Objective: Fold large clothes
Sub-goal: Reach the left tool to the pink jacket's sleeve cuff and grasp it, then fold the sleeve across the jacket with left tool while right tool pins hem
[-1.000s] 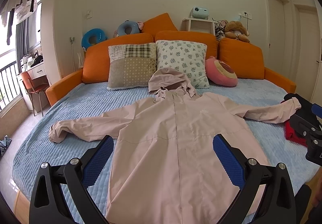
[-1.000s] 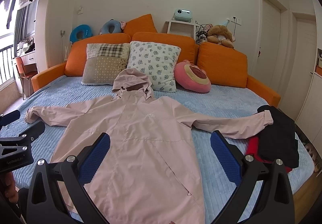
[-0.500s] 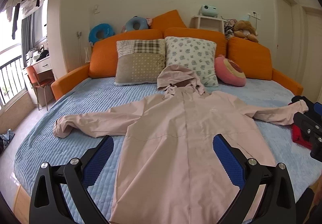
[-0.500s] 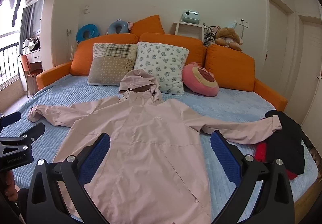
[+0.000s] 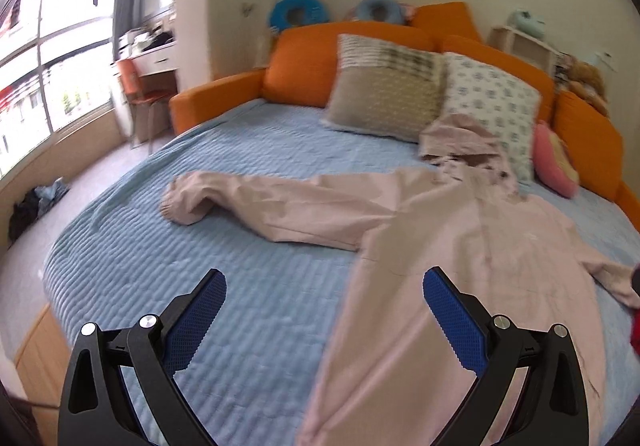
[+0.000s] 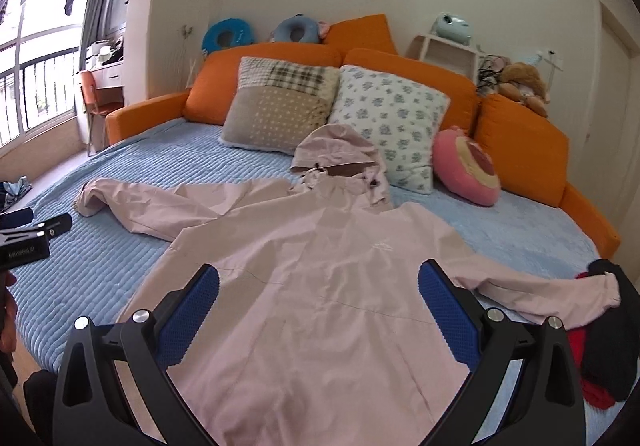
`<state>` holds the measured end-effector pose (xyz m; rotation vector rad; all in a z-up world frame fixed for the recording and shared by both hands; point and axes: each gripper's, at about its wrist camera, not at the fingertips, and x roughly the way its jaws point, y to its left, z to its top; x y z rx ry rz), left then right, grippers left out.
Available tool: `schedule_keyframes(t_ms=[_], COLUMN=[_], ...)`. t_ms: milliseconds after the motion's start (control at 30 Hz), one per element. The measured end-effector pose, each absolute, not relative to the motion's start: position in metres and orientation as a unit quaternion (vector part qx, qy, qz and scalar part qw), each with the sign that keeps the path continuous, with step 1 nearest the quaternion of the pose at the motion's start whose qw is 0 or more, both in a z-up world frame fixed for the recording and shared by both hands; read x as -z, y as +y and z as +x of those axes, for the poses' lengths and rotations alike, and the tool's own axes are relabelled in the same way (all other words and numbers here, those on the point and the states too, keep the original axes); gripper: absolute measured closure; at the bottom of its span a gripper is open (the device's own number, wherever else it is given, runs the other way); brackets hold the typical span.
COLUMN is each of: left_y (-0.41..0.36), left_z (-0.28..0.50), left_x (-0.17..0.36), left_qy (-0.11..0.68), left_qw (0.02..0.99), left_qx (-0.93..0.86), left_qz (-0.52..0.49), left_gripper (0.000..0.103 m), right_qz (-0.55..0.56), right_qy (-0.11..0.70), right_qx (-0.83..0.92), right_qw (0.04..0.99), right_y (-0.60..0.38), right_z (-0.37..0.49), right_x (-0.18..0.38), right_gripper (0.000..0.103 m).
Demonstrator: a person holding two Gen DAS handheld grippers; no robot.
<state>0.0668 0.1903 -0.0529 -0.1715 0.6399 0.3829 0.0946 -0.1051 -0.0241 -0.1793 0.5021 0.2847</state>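
Note:
A pale pink hooded jacket [image 6: 320, 266] lies flat, front up, on the blue bedspread [image 6: 100, 246], both sleeves spread out and the hood toward the pillows. In the left wrist view the jacket [image 5: 460, 246] fills the right half, its left sleeve cuff [image 5: 180, 201] reaching toward the bed's left side. My left gripper [image 5: 324, 310] hovers open above the bedspread, beside the jacket's left edge. My right gripper [image 6: 318, 306] hangs open above the jacket's chest, holding nothing. The left gripper's body [image 6: 28, 242] shows at the left edge of the right wrist view.
Pillows [image 6: 280, 105] and a round pink cushion [image 6: 466, 165] line the orange headboard [image 6: 520, 141]. A black and red clothes pile [image 6: 604, 346] lies under the jacket's right cuff. A desk and orange chair [image 5: 140, 93] stand by the window at left.
Both views have swung left. My left gripper moved off the jacket's middle to the bedspread on its left side, nearer the left sleeve. Both grippers stayed open.

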Motion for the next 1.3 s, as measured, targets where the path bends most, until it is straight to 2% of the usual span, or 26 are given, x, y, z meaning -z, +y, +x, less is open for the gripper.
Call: schedule_keyframes(t_ms=[300,500,633,767,967,1200,1233,1300], left_y=[0.351,0.464,0.516,0.545,0.566,0.57,0.569,0.568], left_z=[0.108,0.168,0.192,0.202,0.205,0.222,0.223,0.223], left_x=[0.088,0.147,0.195,0.228,0.256,0.253,0.252,0.251], left_qy=[0.28,0.309,0.295,0.298,0.277,0.283,0.284,0.289], left_qw=[0.897,0.865,0.811,0.764,0.738,0.749,0.75,0.752], left_qx=[-0.298,-0.23,-0.198,-0.201,-0.215,-0.237,-0.24,-0.255], left_qz=[-0.166,-0.322,-0.464,-0.535,-0.577,-0.551,-0.546,-0.536], left_gripper=[0.003,0.003,0.003,0.003,0.003,0.003,0.006,0.023], right_qz=[-0.087,-0.09,-0.103,-0.114,-0.114,-0.099,-0.09,-0.082], right_qy=[0.264,0.27,0.274,0.288,0.307,0.336,0.341,0.345], right_qx=[-0.18,-0.182,-0.18,-0.177,-0.18,-0.196,-0.204,-0.21], right_qw=[0.944,0.941,0.939,0.934,0.927,0.916,0.913,0.911], right_y=[-0.026,0.022,0.035,0.038,0.04,0.045,0.045,0.048], right_z=[0.186,0.234,0.243,0.252,0.259,0.275,0.277,0.281], right_x=[0.052,0.074,0.087,0.104,0.125,0.149,0.152,0.156], right_gripper=[0.005,0.005,0.005,0.005,0.005,0.005,0.005,0.005])
